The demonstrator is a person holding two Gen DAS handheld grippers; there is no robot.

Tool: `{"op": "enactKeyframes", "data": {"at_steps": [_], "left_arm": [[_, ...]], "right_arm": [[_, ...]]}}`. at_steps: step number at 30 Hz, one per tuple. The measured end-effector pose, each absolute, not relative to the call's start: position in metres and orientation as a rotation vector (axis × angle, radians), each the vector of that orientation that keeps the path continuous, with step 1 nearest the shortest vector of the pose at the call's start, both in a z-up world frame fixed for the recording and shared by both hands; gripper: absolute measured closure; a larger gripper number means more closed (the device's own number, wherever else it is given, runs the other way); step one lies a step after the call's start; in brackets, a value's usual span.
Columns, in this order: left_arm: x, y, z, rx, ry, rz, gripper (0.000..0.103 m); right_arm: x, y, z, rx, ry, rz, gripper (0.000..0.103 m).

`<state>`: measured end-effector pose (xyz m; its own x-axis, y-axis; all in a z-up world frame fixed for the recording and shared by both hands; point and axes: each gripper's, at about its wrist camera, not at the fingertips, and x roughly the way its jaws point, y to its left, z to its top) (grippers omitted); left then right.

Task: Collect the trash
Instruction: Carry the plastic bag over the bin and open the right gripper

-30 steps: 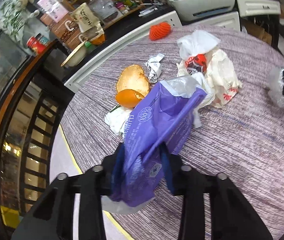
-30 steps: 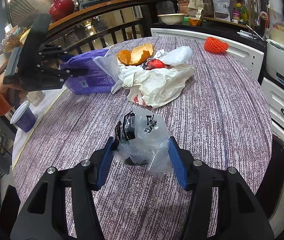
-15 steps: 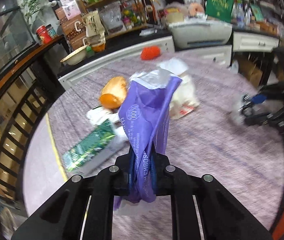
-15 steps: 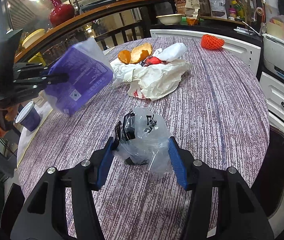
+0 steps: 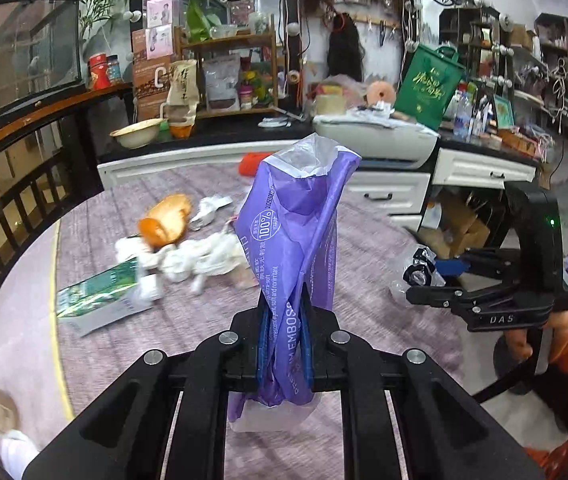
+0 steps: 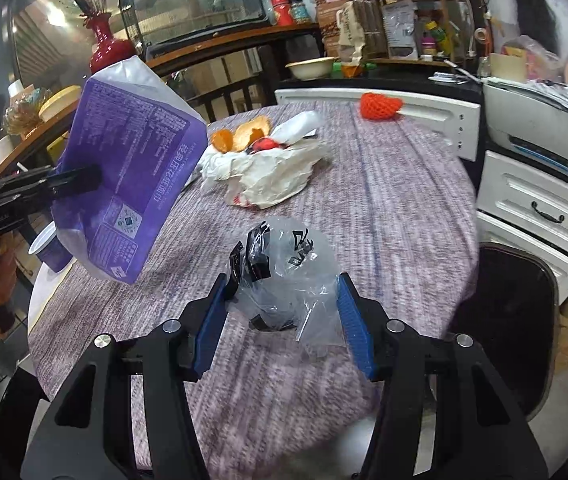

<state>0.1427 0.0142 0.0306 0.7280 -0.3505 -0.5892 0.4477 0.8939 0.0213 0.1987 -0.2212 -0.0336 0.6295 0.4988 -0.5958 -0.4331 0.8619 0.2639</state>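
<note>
My left gripper [image 5: 282,308] is shut on the lower part of a purple plastic bag [image 5: 296,232], which stands up in the air in front of the camera with its clear mouth on top. In the right wrist view the same purple bag [image 6: 131,168] hangs above the table's left edge, pinched by the left gripper [image 6: 83,180]. My right gripper [image 6: 284,296] is shut on a crumpled clear plastic bag [image 6: 288,264] with black bits inside, held just over the striped table [image 6: 384,200]. The left wrist view shows the right gripper [image 5: 432,276] and this clear bag [image 5: 416,276] at right.
On the table lie orange peel [image 5: 163,220], crumpled white paper and wrappers [image 5: 195,260], a green carton [image 5: 99,300] and a red foam net [image 6: 378,106]. A purple cup [image 6: 49,246] stands at the left edge. White cabinets [image 6: 536,200] and a dark chair [image 6: 516,312] flank the right side.
The left gripper closed tight on the purple bag, lifted it off the table and rolled it upright; a green carton now shows. The right gripper drifted with its clear bag.
</note>
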Motion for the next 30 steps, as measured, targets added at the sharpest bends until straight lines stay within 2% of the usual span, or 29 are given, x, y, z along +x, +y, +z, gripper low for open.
{"op": "enactKeyframes", "data": {"at_steps": [12, 21, 30], "left_arm": [[0.145, -0.069, 0.026, 0.059, 0.577, -0.590, 0.090], [0.144, -0.139, 0.038, 0.065, 0.543, -0.706, 0.090], [0.154, -0.185, 0.024, 0.044, 0.592, -0.775, 0.090]], "right_arm": [[0.197, -0.333, -0.050, 0.198, 0.697, 0.249, 0.049], [0.240, -0.397, -0.124, 0.272, 0.848, 0.059, 0.049], [0.271, -0.413, -0.186, 0.322, 0.963, -0.016, 0.046]]}}
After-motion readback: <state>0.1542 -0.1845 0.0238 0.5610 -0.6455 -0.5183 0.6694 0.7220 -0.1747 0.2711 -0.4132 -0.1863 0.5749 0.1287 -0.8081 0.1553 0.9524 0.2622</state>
